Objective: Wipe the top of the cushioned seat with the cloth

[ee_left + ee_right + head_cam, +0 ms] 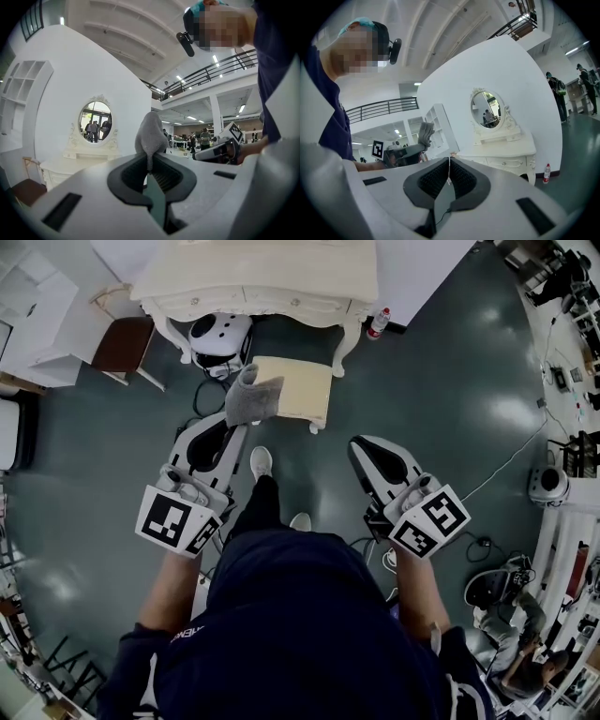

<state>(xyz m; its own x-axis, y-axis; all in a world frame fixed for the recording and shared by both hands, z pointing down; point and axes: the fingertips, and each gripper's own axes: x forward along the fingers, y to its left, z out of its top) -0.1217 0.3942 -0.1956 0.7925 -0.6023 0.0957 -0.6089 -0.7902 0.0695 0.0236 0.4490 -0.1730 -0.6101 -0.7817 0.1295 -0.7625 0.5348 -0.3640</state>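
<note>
Grey cloth (251, 397), pinched upright in the jaws of the left gripper (232, 432), is held over the near left edge of the cream cushioned seat (302, 390). Right gripper (364, 451), near right of the seat: jaws pressed together, holding nothing. White dressing table (262, 282) stands just beyond the seat.

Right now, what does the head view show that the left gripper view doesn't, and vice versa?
Head view only: the cushioned seat on the floor, and a bottle by the table leg. Left gripper view only: the oval mirror and people in the hall. Both: the dressing table and the grey cloth clamped in the left gripper.
</note>
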